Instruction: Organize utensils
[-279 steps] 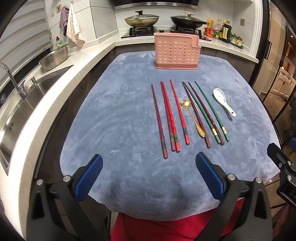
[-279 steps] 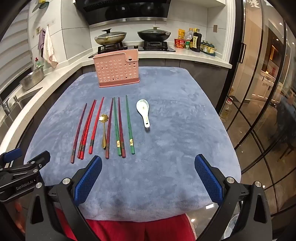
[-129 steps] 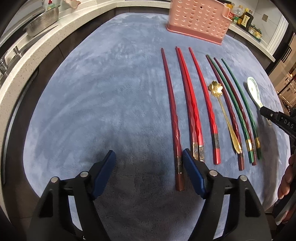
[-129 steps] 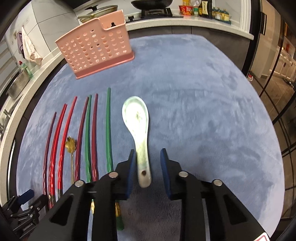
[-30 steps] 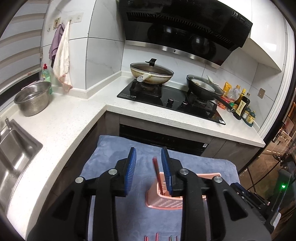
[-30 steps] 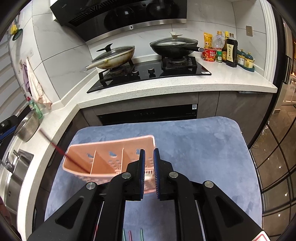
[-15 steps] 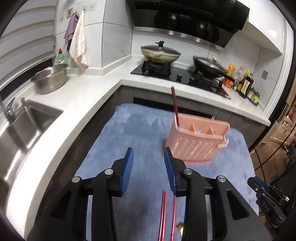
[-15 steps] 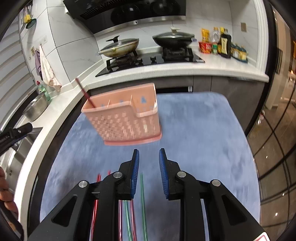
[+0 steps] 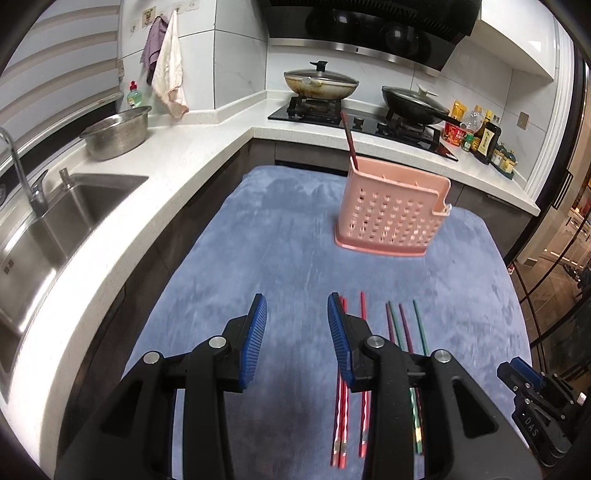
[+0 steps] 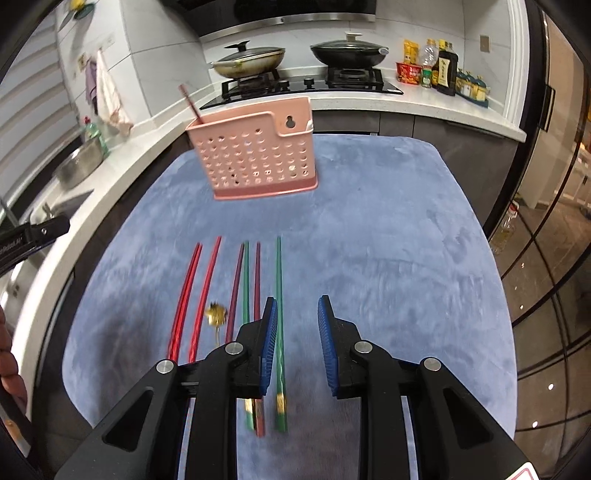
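I'm in a home kitchen: gas hob (image 9: 364, 118) with lidded pans, range hood (image 9: 369, 26), steel sink (image 9: 55, 218).

Plush matt cloth (image 10: 388, 229); perforated plastic caddy (image 10: 255, 162)

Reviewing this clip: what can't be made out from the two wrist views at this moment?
- Inside of the pink utensil holder: both views see only its perforated wall, so what lies in it besides the dark red chopstick is hidden.
- Near ends of the chopsticks on the mat: covered by the left gripper and right gripper.
- Gold spoon: blurred in the right wrist view, handle behind the gripper.
- Bottle labels on the counter: too small.
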A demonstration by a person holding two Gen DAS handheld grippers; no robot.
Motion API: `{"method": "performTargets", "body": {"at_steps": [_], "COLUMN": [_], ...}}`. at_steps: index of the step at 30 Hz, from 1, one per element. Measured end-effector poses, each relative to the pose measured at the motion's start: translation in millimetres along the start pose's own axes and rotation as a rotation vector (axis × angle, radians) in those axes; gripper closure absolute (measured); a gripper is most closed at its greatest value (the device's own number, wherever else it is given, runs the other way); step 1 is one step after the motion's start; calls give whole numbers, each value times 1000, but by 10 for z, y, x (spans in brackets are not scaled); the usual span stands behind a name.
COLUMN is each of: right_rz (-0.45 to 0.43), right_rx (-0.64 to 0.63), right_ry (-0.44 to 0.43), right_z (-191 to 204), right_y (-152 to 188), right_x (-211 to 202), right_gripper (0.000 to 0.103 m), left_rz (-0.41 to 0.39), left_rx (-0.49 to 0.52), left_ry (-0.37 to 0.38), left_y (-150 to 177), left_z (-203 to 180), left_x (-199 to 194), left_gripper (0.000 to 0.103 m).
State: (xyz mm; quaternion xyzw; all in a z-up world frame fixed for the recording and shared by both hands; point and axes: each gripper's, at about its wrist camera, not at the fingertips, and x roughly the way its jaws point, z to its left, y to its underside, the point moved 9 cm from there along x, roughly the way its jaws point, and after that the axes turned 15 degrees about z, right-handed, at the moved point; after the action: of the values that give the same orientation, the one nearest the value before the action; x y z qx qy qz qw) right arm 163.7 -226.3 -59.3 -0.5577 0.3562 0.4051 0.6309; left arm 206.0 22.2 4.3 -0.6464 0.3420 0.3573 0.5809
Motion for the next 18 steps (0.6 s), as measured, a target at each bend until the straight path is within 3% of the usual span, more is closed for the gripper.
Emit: {"method": "performTargets", "body": {"at_steps": [11, 18], "right_rz": [22, 58], "right_rx": [-25, 4], "right_ry": [11, 34], "right_z": [116, 50], "right_y": [351, 622], "right_x": [65, 220], "right_gripper": [80, 80], "left_rz": [24, 86], "left_rx": [2, 12], "left_ry": [10, 35], "left_y": [347, 636], "left_z": [23, 12], "left_x": [50, 278], "left_gripper": [70, 70]}}
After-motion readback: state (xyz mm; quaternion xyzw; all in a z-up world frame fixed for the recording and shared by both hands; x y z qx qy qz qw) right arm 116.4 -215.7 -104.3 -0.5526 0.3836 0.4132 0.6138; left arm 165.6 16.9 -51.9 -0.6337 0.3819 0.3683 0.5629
